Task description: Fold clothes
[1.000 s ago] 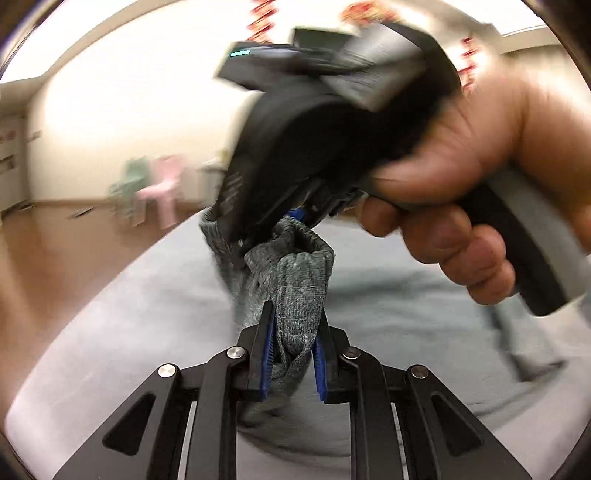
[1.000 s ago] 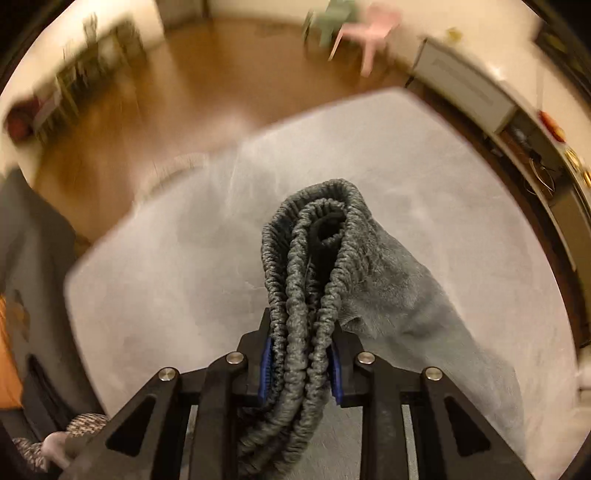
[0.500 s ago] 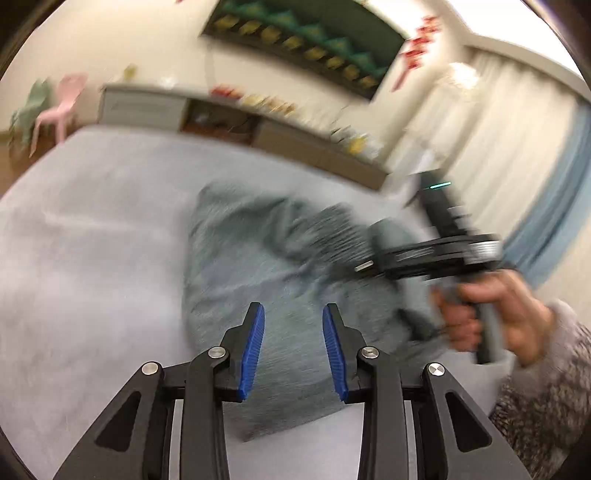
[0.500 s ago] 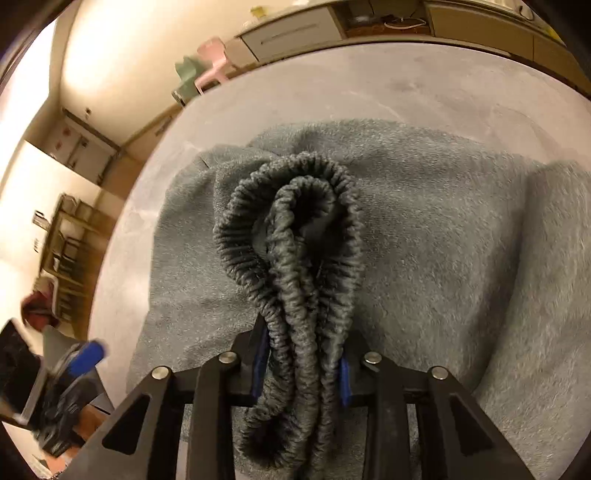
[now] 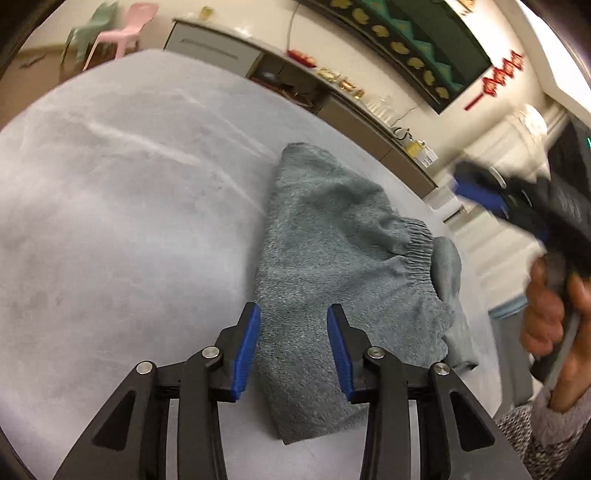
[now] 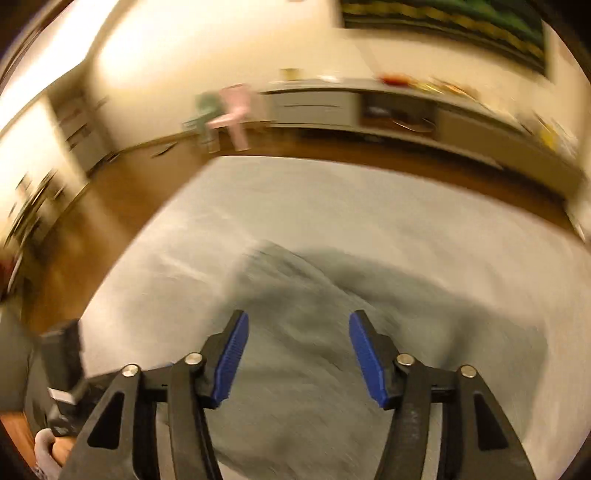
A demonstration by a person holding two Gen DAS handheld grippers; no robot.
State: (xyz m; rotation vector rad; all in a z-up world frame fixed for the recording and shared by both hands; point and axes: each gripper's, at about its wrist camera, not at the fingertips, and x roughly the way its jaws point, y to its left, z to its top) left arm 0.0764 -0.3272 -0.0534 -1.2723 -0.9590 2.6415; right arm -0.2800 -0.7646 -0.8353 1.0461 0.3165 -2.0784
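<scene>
A grey knitted garment [image 5: 332,280] lies folded on the pale grey surface [image 5: 110,229], its ribbed waistband on the right. My left gripper [image 5: 293,347] is open and empty, hovering just above the garment's near end. My right gripper [image 6: 297,354] is open and empty above the same garment [image 6: 314,369], which is blurred by motion in the right wrist view. The right gripper also shows at the right of the left wrist view [image 5: 517,206], held in a hand, apart from the cloth.
A low sideboard [image 5: 332,92] runs along the far wall beyond the surface. Pink and green child chairs [image 5: 122,29] stand on the wooden floor at the far left. The surface's far edge [image 6: 332,162] meets brown floor.
Both grippers let go of the garment: the left opened half a second ago, the right opened just now and pulled up and back. The garment now lies flat on the surface.
</scene>
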